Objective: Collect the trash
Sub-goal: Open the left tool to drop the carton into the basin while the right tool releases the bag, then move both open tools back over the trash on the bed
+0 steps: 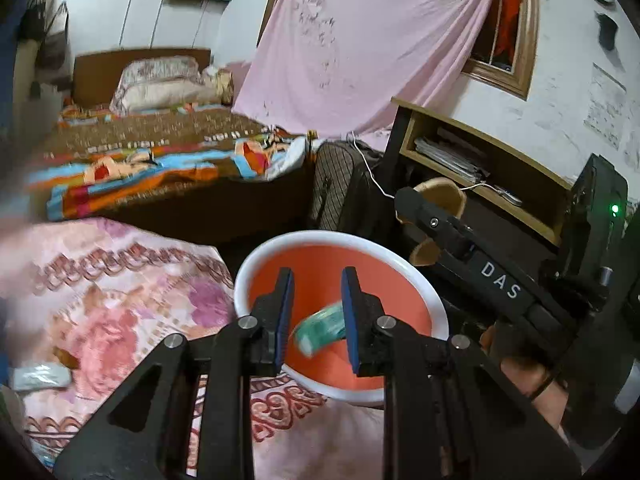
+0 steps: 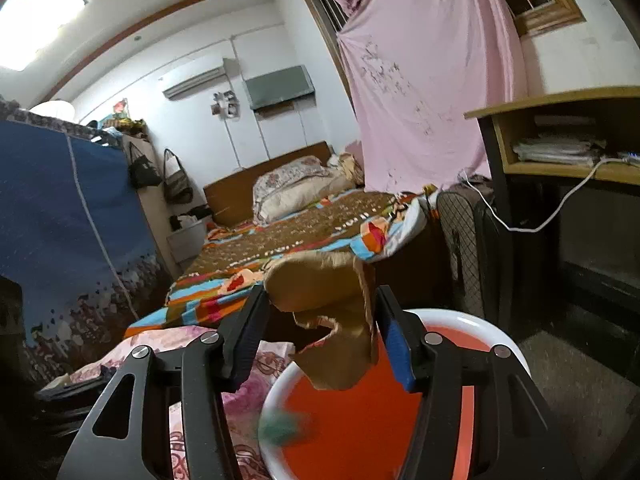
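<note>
An orange bowl with a white rim [image 1: 428,292] sits at the edge of a pink floral blanket [image 1: 120,296]. My left gripper [image 1: 318,280] is open above the bowl. A green wrapper [image 1: 320,330] shows blurred below its fingers, inside the bowl; it also shows blurred in the right wrist view [image 2: 284,426]. My right gripper [image 2: 320,300] is shut on a crumpled piece of brown paper [image 2: 332,320], held over the bowl's rim [image 2: 480,326]. The right gripper also shows in the left wrist view [image 1: 416,204] with the brown paper [image 1: 442,196].
A pale wrapper [image 1: 38,376] lies on the blanket at the left. A bed with a colourful cover [image 1: 160,160] stands behind. A dark checked bag [image 1: 344,184] and a wooden desk with papers [image 1: 480,160] stand at the right.
</note>
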